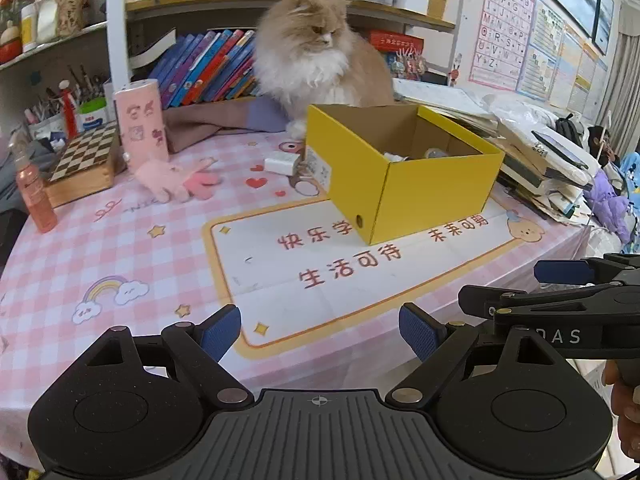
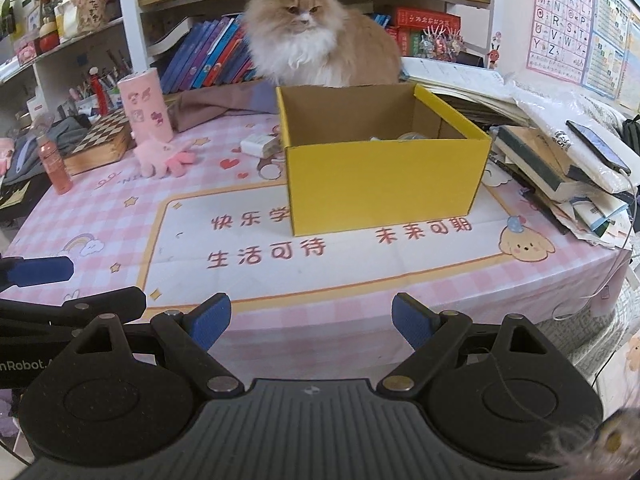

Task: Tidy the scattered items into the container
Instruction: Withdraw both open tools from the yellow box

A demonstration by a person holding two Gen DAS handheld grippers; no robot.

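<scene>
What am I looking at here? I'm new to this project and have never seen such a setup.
A person holds a two-finger gripper in each hand; a fisheye camera on each looks along its fingers. One picture is from the left gripper, the other from the right gripper. Both are open and hold nothing. On the pink checked tablecloth stands an open yellow cardboard box with a few items inside. Beside it lie a white charger, pink gloves, a chessboard box, a pink cylinder and a bottle. A fluffy cat sits behind the box.
</scene>
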